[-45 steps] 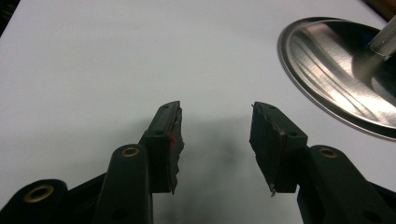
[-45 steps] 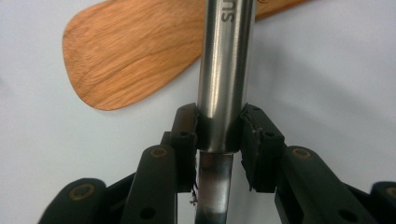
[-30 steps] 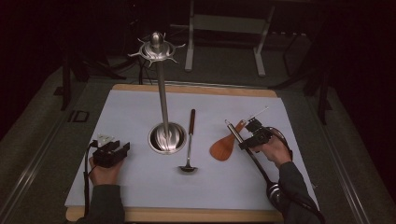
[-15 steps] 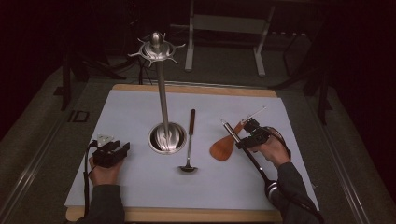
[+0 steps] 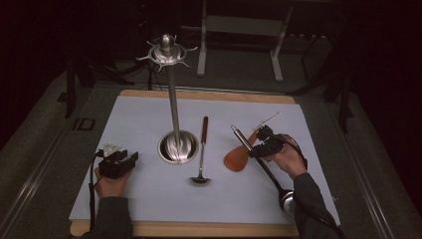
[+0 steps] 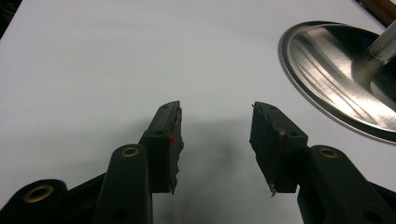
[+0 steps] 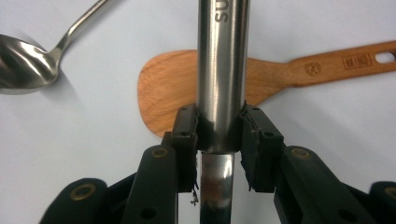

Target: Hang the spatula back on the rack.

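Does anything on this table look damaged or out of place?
The left gripper has ragged, chipped pads, with a torn edge hanging off. Otherwise the stand, ladle and wooden spatula look tidy.

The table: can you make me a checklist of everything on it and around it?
Surface: white mat on a wooden board.
Job's things: steel utensil clamped by its handle; tall metal stand with hooks on top.
Clutter: wooden spatula; ladle lying flat.
Grippers: right hand-held gripper shut on the steel utensil; left hand-held gripper open, nothing between its jaws.
Cables: one trails from each hand-held gripper.
Surroundings: dark floor, metal frame legs behind the table.
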Available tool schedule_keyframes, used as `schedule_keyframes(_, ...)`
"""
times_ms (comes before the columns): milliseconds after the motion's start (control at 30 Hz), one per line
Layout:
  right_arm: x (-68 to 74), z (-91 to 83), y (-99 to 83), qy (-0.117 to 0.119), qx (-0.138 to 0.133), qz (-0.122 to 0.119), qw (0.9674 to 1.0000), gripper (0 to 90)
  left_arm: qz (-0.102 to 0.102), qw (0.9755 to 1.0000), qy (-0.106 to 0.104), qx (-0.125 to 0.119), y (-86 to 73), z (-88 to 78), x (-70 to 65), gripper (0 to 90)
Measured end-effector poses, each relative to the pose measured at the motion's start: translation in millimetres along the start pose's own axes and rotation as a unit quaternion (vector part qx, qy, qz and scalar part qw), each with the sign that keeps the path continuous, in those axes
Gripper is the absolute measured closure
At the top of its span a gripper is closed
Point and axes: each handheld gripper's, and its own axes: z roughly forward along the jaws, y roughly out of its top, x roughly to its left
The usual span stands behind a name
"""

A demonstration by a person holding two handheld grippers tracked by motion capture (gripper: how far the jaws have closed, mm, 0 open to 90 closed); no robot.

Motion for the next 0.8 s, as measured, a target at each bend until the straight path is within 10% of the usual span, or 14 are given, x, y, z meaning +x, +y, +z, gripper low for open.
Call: schedule_keyframes(800,17.3,-3.2,11.2,0.019,-0.029,-0.049,0.9982,69.2,-0.001,1.0,0.001,0.001,0.1,0.1,0.0,53.4)
